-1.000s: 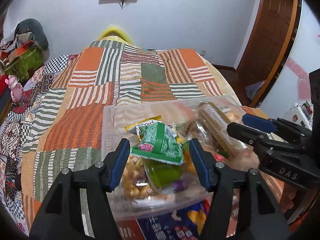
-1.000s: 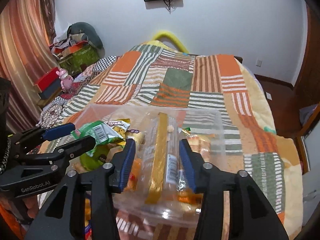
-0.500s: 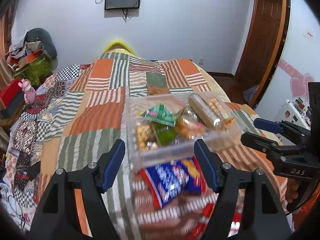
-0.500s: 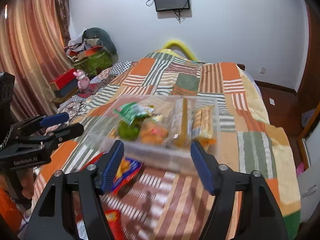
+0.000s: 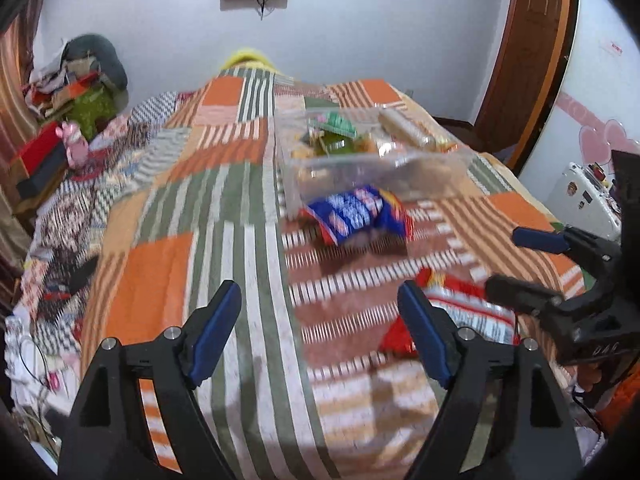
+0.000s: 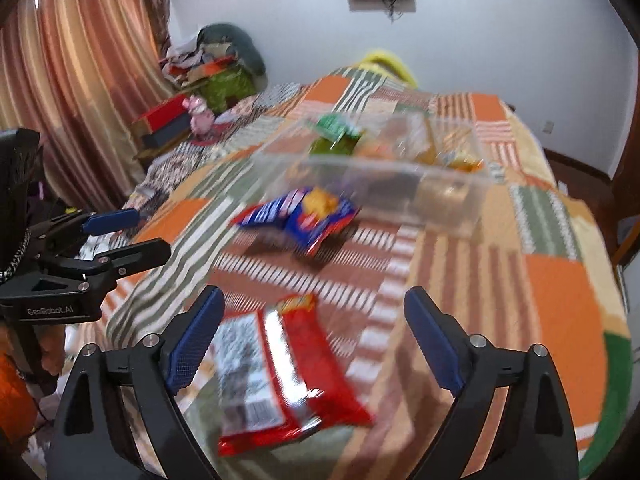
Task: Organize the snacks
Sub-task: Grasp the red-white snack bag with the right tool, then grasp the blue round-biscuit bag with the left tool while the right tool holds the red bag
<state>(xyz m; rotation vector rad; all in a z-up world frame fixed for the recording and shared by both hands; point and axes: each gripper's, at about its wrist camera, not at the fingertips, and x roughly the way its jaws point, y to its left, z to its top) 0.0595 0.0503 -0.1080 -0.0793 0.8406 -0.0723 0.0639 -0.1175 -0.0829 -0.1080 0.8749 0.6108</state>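
Only the right wrist view shows the curtain (image 6: 76,92).

The quilt (image 5: 160,280) is matt woven cloth. The bin (image 6: 400,176) is clear smooth plastic. The red bag (image 6: 304,364) and blue bag (image 6: 296,216) are glossy foil.

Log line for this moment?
left gripper open, empty | right gripper open over red bag | blue bag beside bin
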